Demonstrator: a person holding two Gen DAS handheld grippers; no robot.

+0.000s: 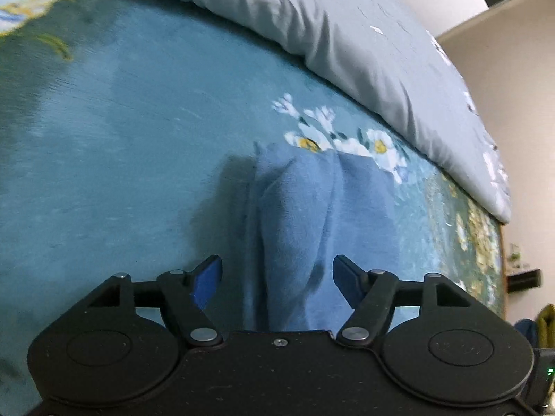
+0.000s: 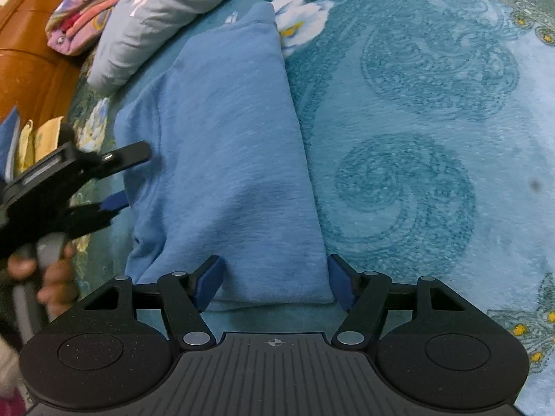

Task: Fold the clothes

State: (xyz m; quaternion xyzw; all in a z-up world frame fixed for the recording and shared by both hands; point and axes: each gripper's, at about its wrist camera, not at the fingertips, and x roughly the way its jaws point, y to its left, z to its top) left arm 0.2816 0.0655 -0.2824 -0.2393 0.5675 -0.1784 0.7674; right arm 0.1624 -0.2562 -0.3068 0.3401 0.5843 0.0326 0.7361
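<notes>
Teal bedspread (image 2: 416,138) bears a folded blue garment (image 2: 225,156) (pink pile (image 2: 83,10) only rightward); each hand-held gripper released.

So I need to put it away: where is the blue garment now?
The blue garment lies folded on the teal bedspread, just ahead of both grippers, its far end near the grey quilt.

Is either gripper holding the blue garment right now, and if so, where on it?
Neither. The left gripper and the right gripper both stand open over the folded blue garment, pads clear of the cloth.

no readable text, labels or numbers
</notes>
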